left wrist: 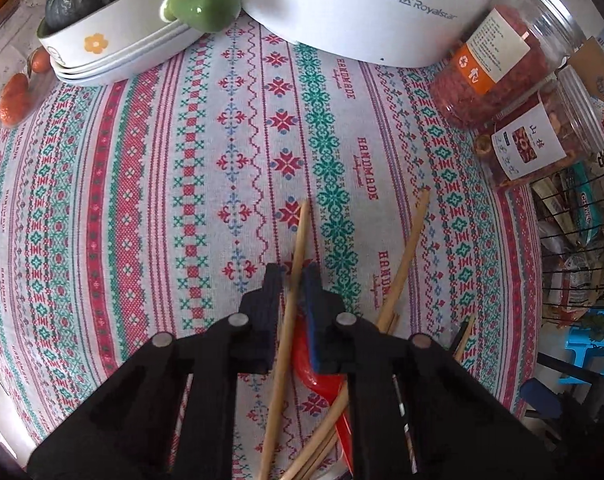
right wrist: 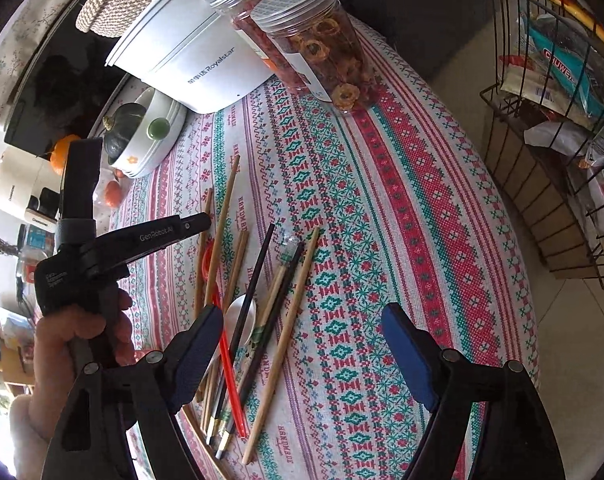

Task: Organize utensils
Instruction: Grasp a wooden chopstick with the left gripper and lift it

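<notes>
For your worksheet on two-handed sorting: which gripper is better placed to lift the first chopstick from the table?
Left. The left gripper has a light bamboo chopstick between its nearly shut pads; the right gripper hangs wide open above the patterned tablecloth, gripping nothing.

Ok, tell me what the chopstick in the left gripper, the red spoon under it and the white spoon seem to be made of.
Chopstick: pale tan with a matte surface, likely bamboo or wood. Red spoon: glossy, uniform colour, probably plastic. White spoon: smooth and shiny, ceramic or melamine; the look leaves it open.
</notes>
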Available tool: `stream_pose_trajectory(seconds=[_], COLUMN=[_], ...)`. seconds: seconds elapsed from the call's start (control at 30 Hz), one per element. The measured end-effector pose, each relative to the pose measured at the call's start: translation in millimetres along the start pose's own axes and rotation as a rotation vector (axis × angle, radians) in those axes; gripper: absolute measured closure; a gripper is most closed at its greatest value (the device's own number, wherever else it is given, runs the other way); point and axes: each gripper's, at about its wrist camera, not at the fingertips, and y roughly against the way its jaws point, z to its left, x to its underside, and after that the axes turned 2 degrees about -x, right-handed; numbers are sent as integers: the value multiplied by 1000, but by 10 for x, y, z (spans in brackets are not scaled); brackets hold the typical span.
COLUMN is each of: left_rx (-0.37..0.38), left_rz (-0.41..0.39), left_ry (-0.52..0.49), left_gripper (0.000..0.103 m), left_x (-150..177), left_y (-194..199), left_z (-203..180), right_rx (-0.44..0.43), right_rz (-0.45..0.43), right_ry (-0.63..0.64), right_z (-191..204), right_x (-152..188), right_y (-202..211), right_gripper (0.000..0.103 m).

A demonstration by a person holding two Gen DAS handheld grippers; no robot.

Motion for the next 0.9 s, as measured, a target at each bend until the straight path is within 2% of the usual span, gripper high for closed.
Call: stream_pose_trajectory(seconds=[0.07, 0.2, 0.43, 0.53, 0.7, 0.8, 0.9], left_rx=[6, 3, 83, 135, 186, 216, 254], left_rz=[2, -37, -166, -240, -353, -407, -454], left_ry=[-2, -15, -55, -49, -79, -100, -102], left_gripper=[96, 97, 97, 97, 97, 98, 98], left_x=[4, 23, 316, 497, 832, 912, 1142], left_y=[10, 100, 947, 1362, 1888, 1953, 2079], left_z=[11, -12, 203, 394, 528, 533, 650], right_rx=[1, -2, -2, 25, 55, 63, 89], right_rz=[0, -5, -12, -8, 25, 29, 33], right_ry=[-3, -11, 27, 46, 58, 71, 76], right_z=[-15, -18, 105, 136, 155, 203, 244], right_x=[-7, -6, 49, 82, 121, 110, 98], right_y=[-15, -22, -11, -75, -271, -386, -504], right_gripper=[21, 21, 31, 40, 66, 74, 84])
